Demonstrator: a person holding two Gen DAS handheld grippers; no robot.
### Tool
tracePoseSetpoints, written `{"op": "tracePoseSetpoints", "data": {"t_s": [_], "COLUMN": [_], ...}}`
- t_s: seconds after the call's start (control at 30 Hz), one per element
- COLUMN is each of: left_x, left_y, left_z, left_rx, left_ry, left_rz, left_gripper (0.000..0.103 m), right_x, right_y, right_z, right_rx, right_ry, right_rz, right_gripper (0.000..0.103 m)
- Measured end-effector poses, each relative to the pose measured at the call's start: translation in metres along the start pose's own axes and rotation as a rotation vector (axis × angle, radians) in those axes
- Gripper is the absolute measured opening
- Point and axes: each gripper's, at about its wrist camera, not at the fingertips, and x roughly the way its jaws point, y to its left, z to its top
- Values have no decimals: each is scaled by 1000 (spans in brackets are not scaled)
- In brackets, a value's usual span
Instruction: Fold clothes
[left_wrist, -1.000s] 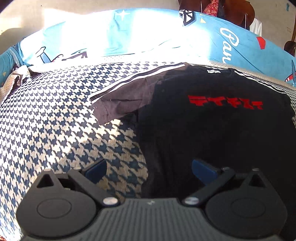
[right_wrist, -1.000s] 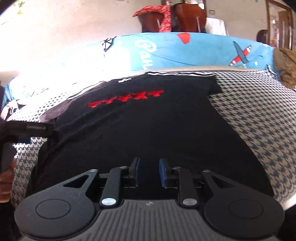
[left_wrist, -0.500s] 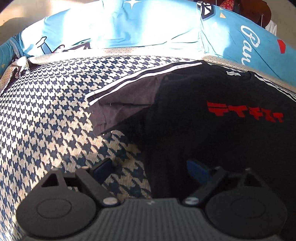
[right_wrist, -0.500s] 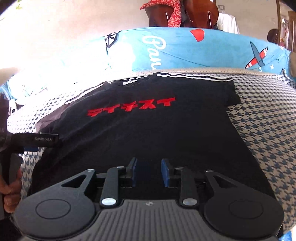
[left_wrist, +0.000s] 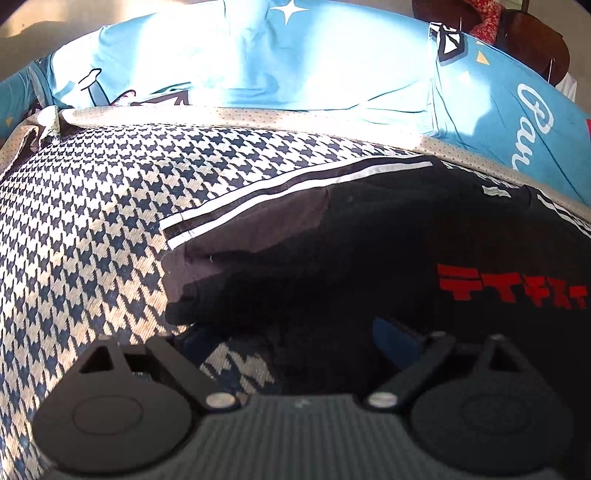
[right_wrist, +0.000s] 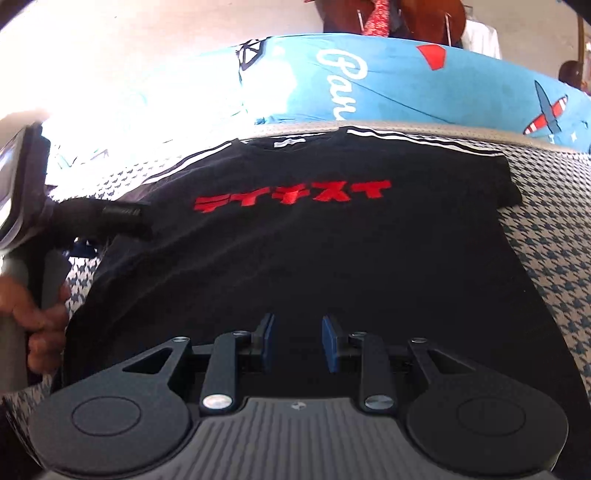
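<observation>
**Left gripper closes in on the sleeve; right gripper widens**

Compared with a second ago, we see our left gripper (left_wrist: 295, 336) much nearer the left sleeve (left_wrist: 229, 240) of the black T-shirt (right_wrist: 314, 251): the sleeve, once far up the left wrist view, now fills the middle of it, and its lower edge lies just above our left blue pad (left_wrist: 192, 341). The jaws stand wide apart as before, one pad over the houndstooth cover (left_wrist: 92, 221), the other over the dark cloth. Our right gripper (right_wrist: 299, 341) has spread a little more than it was; its two pads are moderately apart, holding nothing, above the shirt's lower part. The red lettering (right_wrist: 291, 194) has come closer in the right wrist view.

Counting: we have one T-shirt, lying flat and face up on the houndstooth cover, with two sleeves spread, each carrying white stripes (left_wrist: 295, 184) along the shoulder. There is one row of red characters across the chest. One blue printed sheet (right_wrist: 424, 92) lies beyond the collar. Two grippers are in play, each with two blue pads. One hand (right_wrist: 33, 314) shows at the left edge of the right wrist view, gripping the left tool's handle.
</observation>
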Motion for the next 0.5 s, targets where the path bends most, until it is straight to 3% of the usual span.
{"op": "tracePoseSetpoints", "data": {"t_s": [0.1, 0.17, 0.4, 0.5], "left_x": [3, 4, 2, 1], "left_y": [-1, 0, 6, 9], "left_z": [4, 6, 12, 15], "left_rx": [-5, -12, -62, -81], "left_ry": [-18, -33, -60, -66], "left_rz": [23, 39, 56, 66], "left_gripper": [87, 74, 46, 24], "right_x": [4, 6, 13, 14], "right_y": [0, -1, 1, 4], "right_z": [0, 1, 1, 0], "right_rx": [11, 22, 29, 16], "right_ry": [13, 24, 44, 42], "right_rz": [3, 5, 4, -1], "right_gripper": [28, 28, 28, 28]}}
